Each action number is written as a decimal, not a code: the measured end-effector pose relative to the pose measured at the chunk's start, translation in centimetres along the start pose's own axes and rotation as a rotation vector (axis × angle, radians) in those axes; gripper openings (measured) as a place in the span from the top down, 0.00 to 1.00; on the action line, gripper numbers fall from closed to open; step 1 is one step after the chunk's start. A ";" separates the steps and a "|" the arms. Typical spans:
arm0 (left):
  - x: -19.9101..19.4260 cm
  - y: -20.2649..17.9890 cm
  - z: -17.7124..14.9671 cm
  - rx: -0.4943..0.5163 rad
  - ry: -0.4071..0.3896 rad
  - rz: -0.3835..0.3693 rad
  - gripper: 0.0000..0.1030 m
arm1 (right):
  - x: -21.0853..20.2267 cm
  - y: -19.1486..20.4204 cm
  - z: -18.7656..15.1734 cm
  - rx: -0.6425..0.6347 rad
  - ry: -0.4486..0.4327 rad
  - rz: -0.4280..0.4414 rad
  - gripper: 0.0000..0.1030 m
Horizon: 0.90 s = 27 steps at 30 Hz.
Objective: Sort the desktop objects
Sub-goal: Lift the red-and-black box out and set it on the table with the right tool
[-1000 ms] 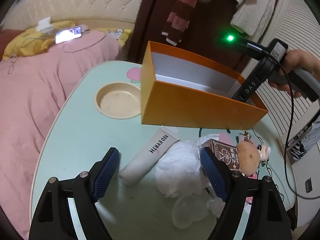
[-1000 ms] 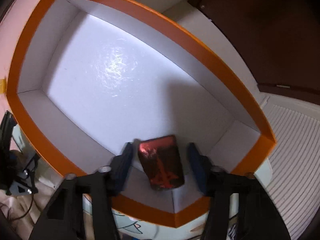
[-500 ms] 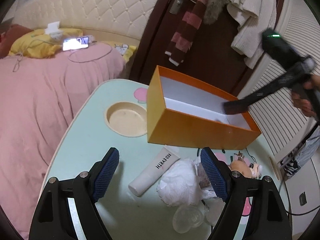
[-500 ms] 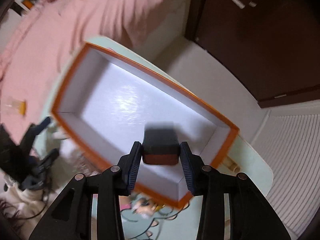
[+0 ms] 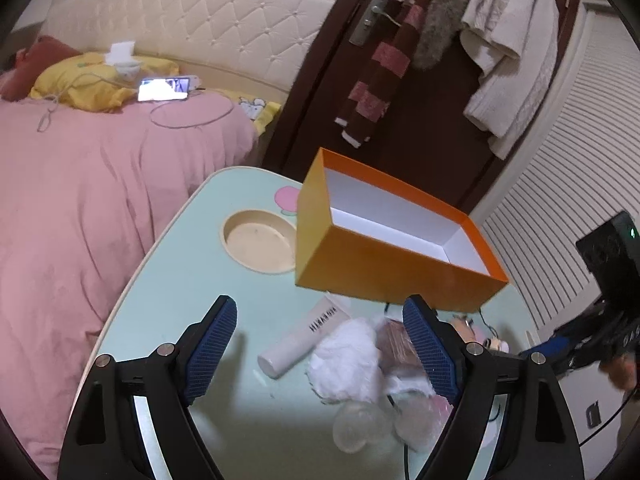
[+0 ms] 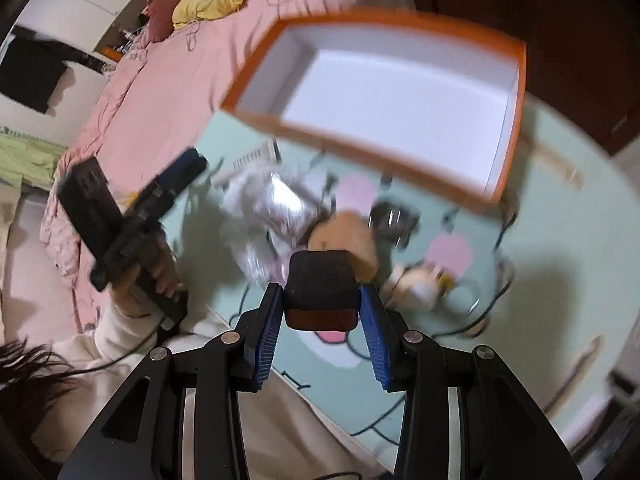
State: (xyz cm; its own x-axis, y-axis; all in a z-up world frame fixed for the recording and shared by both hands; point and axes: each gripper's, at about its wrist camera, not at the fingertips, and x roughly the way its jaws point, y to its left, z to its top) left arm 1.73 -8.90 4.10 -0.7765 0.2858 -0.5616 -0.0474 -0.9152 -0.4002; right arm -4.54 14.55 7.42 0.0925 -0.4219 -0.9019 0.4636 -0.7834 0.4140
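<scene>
Right gripper (image 6: 321, 312) is closed on a small dark block (image 6: 321, 288) with a reddish lower edge. One second ago that block was down inside the orange box between parted fingers; half a second ago it was clamped above the box floor; now it is pulled back to the near table edge, well clear of the box. So the block came out rather than being left there. My read: either a re-place or a reset, and the frames don't settle which. The right view is motion-blurred, so the arm is moving fast. Left gripper (image 5: 320, 350) is wide open and holds nothing. It has risen since a second ago, hanging above the clutter: a white tube (image 5: 304, 338), a crumpled white tissue (image 5: 348, 356), a brown carton (image 5: 394, 340) partly behind the right finger, clear plastic cups (image 5: 360, 426), and a small doll (image 6: 420, 278) further right. All of these lie on the mint table (image 5: 180, 280), outside any container. Beyond them, the table's round recessed cup well (image 5: 258, 242) looks empty. Farthest, the orange box (image 5: 384, 276) shows only bare white floor in both views; nothing is in it now.
</scene>
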 end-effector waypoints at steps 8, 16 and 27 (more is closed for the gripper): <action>-1.1 -0.4 -1.3 0.011 0.017 -0.001 0.18 | 3.9 0.4 -3.8 0.009 -0.064 0.004 0.60; -2.3 -0.3 -2.2 -0.008 0.132 -0.080 0.18 | 3.4 0.8 -4.5 -0.034 -0.239 -0.201 0.60; -1.9 -4.1 -6.3 0.164 0.310 0.044 0.18 | 3.9 2.4 -7.4 0.052 -0.340 -0.312 0.24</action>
State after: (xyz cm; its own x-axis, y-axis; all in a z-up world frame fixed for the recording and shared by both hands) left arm 7.34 -3.94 2.26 -0.5535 0.2948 -0.7789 -0.1382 -0.9548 -0.2632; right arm 3.39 14.42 4.00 -0.3425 -0.2816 -0.8963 0.3778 -0.9148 0.1430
